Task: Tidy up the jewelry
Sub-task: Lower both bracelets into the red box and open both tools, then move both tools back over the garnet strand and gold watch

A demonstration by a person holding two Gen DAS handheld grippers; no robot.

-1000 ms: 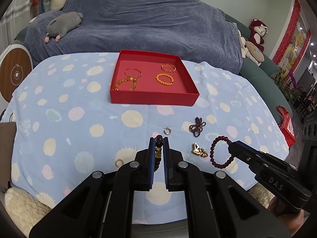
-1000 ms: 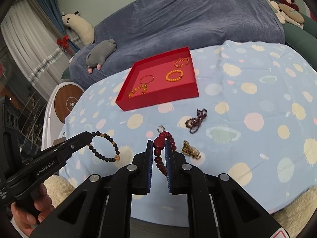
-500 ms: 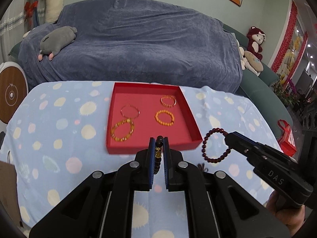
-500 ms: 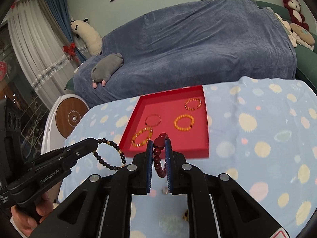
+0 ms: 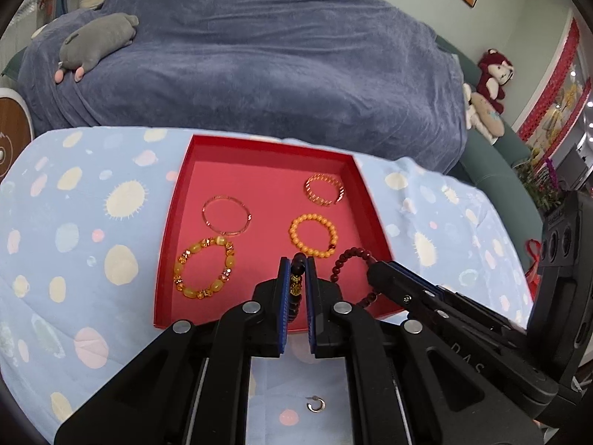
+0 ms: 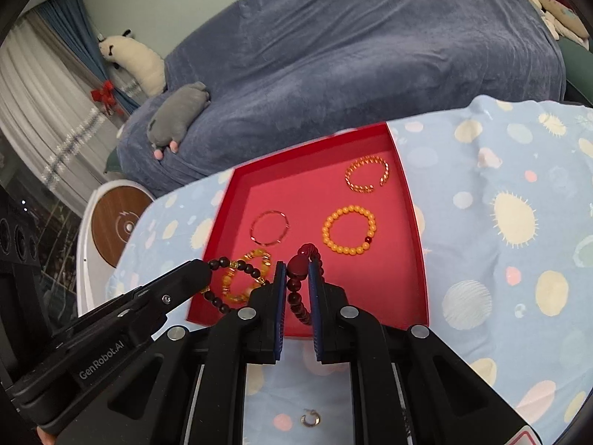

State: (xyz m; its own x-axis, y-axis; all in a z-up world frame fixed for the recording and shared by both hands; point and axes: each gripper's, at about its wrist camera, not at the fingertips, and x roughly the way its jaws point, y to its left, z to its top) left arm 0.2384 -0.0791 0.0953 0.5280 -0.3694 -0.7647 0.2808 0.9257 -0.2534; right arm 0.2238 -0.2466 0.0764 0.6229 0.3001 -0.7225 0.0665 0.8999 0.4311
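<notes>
A red tray [image 5: 178, 230] [image 6: 415, 230] lies on the blue dotted cloth. In it lie a thin pink bangle [image 5: 226, 215], a yellow bead bracelet [image 5: 204, 273], an orange bead bracelet [image 5: 313, 235] and a gold cuff [image 5: 324, 189]. My left gripper [image 5: 297, 282] is shut on a dark bead bracelet [image 6: 237, 283] with gold beads, held over the tray's near edge. My right gripper [image 6: 296, 278] is shut on a dark red bead bracelet [image 5: 352, 259], held over the tray's near right part.
A small silver ring [image 5: 315, 404] [image 6: 310, 419] lies on the cloth below the grippers. A sofa under a blue-grey throw [image 5: 259, 55] with a grey plush [image 5: 96, 40] stands behind the table. A round white device [image 6: 111, 218] is at the left.
Both grippers moved forward from the near part of the cloth to the tray's front edge, each still holding its bracelet. The tray now looks much nearer.
</notes>
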